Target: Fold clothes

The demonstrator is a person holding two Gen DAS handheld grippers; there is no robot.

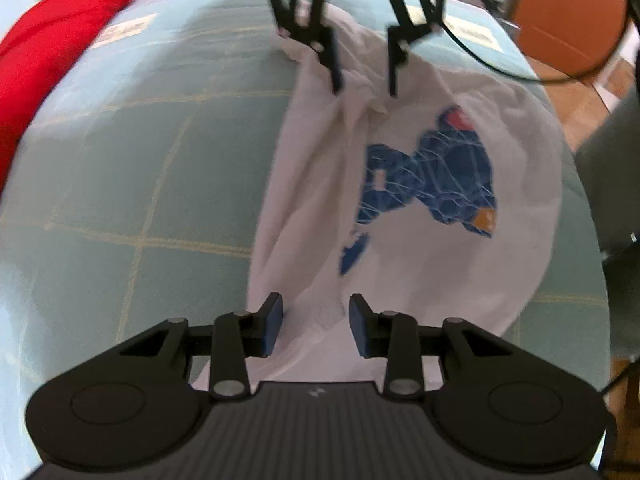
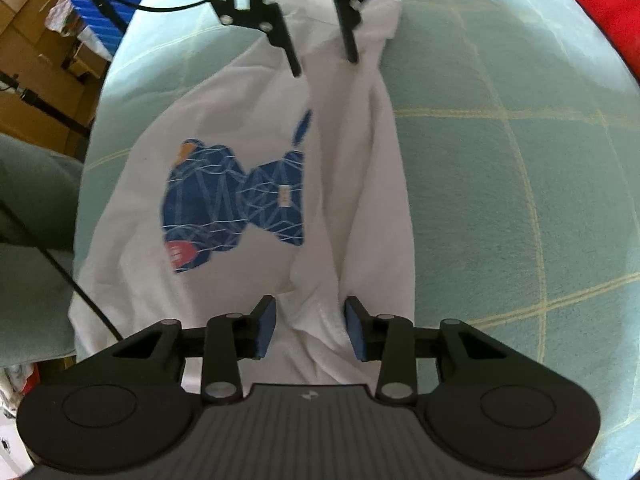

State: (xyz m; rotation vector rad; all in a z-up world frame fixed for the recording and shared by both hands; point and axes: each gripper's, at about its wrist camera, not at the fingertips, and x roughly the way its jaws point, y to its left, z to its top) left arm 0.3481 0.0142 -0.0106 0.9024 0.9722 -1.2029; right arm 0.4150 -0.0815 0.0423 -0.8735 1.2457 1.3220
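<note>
Left wrist: both tongs pinch white tee.

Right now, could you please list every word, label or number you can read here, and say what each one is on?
No text can be read.
White labels on the teal cloth, near its far edge: print too blurred to read.
White T-shirt: blue graphic, no readable words.
Left gripper body: a small pale logo mark, no letters.

Both point down, facing each other. The left hand-held gripper and right hand-held gripper each pinch cloth.
</note>
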